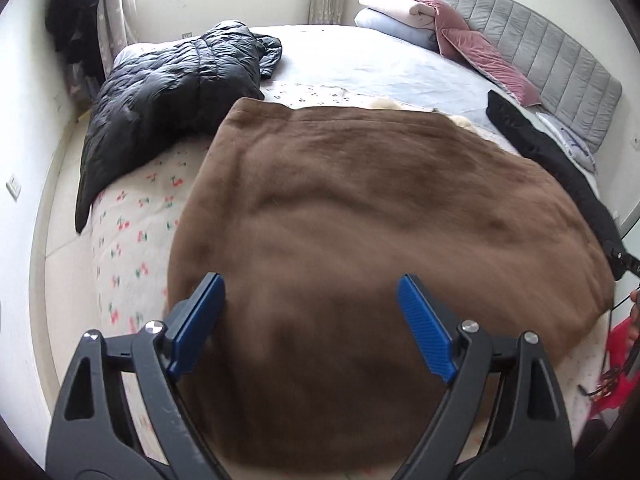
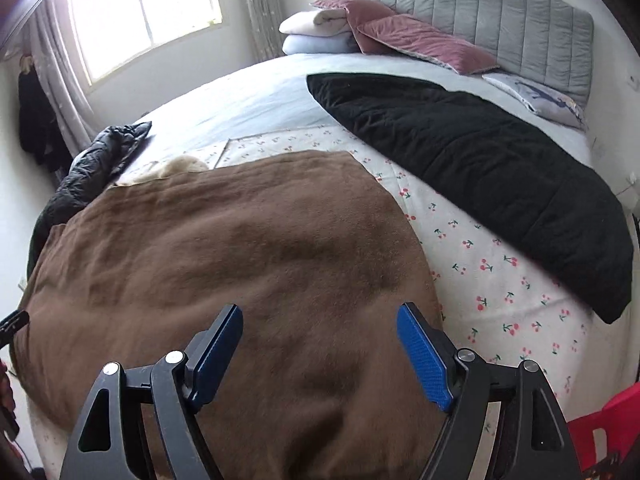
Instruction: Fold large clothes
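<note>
The left gripper (image 1: 310, 284) hangs above the near part of a brown garment (image 1: 360, 220), its blue pads (image 1: 200, 320) spread wide apart with nothing between them. Off to its left and ahead, a black puffer jacket (image 1: 168, 92) lies crumpled at the edge of the bed, overlapping the cherry-print sheet (image 1: 132, 220). Straight ahead of the fingers the brown garment spreads flat over the bed, its far hem running across; a bit of cream fleece (image 1: 384, 103) peeks out just beyond that hem. To the right of this gripper a black quilted garment (image 1: 560, 160) lies along the bed, and beyond it the pink pillows (image 1: 480, 52) lean against the grey headboard (image 1: 552, 64).

The right gripper (image 2: 320, 316) is likewise held open, pads (image 2: 424, 356) well apart and empty, over the brown garment's (image 2: 240, 248) near right part. To its right the cherry-print sheet (image 2: 480, 264) shows bare, then the black quilted garment (image 2: 480, 168) stretches diagonally. A red plastic object (image 2: 600, 428) sits at the lower right, beside the bed.
</note>
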A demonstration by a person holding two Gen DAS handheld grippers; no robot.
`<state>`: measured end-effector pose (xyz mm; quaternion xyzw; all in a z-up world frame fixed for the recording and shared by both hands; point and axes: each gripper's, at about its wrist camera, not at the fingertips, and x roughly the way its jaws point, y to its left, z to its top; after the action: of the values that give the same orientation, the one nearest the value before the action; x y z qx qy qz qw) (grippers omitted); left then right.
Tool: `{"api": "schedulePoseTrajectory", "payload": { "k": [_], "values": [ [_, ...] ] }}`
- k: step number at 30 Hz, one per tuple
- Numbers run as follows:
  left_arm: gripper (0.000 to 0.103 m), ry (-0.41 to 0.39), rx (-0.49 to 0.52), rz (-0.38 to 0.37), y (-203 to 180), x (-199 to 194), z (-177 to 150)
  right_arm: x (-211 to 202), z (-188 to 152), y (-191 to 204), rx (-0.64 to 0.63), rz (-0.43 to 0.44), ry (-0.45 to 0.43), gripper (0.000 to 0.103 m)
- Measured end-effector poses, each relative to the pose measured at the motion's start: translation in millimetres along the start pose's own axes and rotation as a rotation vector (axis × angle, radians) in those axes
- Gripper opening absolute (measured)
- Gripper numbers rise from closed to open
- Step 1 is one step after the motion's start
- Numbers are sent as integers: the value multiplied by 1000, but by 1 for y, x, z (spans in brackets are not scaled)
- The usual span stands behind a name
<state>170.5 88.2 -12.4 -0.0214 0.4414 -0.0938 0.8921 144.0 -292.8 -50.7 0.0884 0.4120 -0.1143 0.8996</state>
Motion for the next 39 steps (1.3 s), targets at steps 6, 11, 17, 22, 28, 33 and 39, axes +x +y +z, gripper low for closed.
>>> {"api": "schedulePoseTrajectory", "payload": {
  "k": [6,11,17,22,28,33,39],
  "values": [
    [99,20,-17,-52,-33,-46,-20,-76,-27,38,-41,51,-60,82],
    [102,24,-5,-57,-63,-78,-44,-122,-60,68,-57,90,-78,85],
    [102,63,37,34,-90,-88,-77,-140,-101,94,-55,66,-42,87],
    [102,95,90,52,-110,-90,-97,-133,-129,103,-59,51,22,88],
    [102,116,106,24,-127,-90,-112,-122,-139,111,-75,48,52,88],
    [102,121,107,30,-133,-89,-116,-125,-140,113,-95,42,40,88],
    [102,127,101,29,-132,-87,-115,-124,-140,108,-82,44,43,88]
  ]
}}
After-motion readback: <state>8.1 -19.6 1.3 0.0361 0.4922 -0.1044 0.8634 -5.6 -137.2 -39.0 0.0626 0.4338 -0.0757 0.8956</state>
